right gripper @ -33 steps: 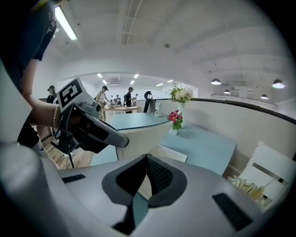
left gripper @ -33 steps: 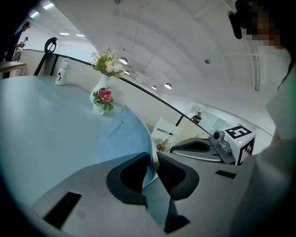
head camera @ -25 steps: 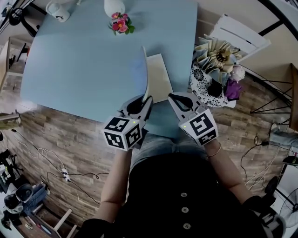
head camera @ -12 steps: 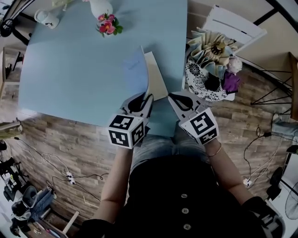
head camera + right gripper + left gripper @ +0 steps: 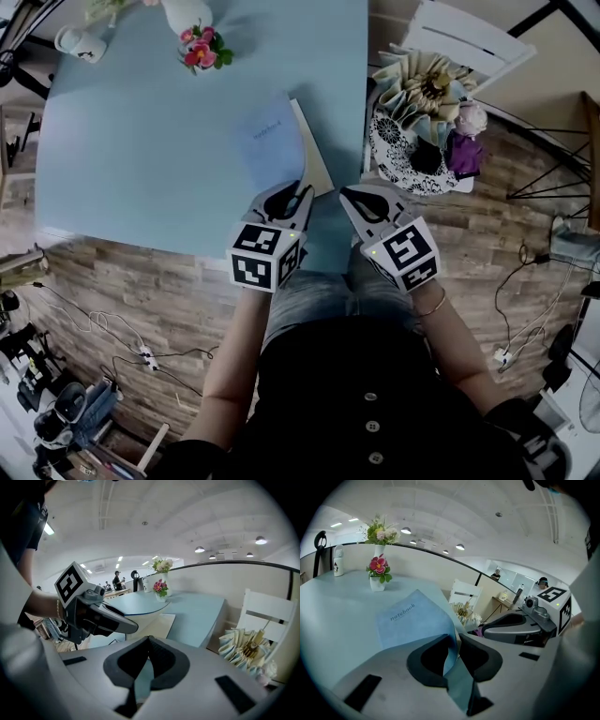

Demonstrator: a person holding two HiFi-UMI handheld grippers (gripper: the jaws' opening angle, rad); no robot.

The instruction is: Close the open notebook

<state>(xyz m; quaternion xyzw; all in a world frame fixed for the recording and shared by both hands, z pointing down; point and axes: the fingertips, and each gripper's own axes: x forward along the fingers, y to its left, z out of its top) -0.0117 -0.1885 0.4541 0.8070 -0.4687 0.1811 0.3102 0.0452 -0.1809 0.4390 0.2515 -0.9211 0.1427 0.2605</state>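
Observation:
The notebook lies at the near right of the pale blue table [image 5: 141,141]. Its blue cover [image 5: 267,141] [image 5: 412,618], printed "notebook", leans low over the cream page [image 5: 317,161] [image 5: 161,623], and only a strip of page shows. My left gripper [image 5: 298,192] [image 5: 454,637] is shut on the cover's near edge; its jaws have just eased open a little with the cover still between them. Close to the right, my right gripper [image 5: 349,194] [image 5: 149,640] hovers over the table's front edge, shut with nothing in it.
A small vase of pink flowers [image 5: 199,49] [image 5: 377,571] and a white mug [image 5: 75,42] stand at the table's far side. Right of the table, a patterned bag of folded paper flowers [image 5: 422,112] sits next to a white chair [image 5: 469,47]. Cables lie on the wooden floor.
The blue cover, upright and edge-on a second ago, has swung down to the right over the cream page. Both grippers have sunk slightly and stay side by side.

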